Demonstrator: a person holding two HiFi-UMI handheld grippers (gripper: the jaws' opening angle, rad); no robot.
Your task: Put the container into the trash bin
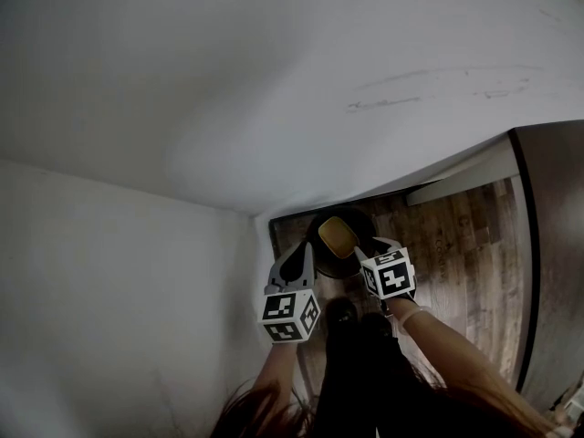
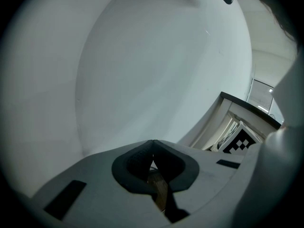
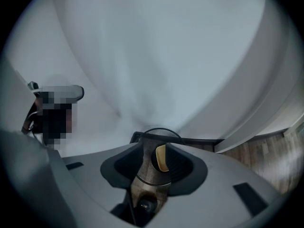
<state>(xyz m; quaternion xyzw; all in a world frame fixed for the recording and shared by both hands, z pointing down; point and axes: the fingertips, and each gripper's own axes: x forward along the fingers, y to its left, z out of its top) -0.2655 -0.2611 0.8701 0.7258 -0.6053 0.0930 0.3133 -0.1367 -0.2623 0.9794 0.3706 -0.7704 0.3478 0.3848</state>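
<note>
Two grippers over bin [image 1: 367, 223], container [image 1: 338, 235] at its mouth.
Left gripper [image 1: 304, 255] jaws clenched, empty; right gripper [image 1: 363, 247] jaws released, wide apart, container showing between them.

Floor [image 1: 465, 245]: wood-look planks, brown grain, low sheen. Wall [image 1: 274, 89]: smooth white matt paint, a few faint scuffs. Container [image 1: 338, 235]: yellow, smooth, plastic-looking, slight gloss. Trash bin [image 1: 351, 263]: black, dull, material unclear. Right gripper [image 3: 154, 148] and left gripper [image 2: 152, 144]: grey matt plastic shells, with black, finely ribbed, rubbery pads [image 3: 183, 167]. Marker cubes [image 1: 290, 316]: matt black-on-white print.
</note>
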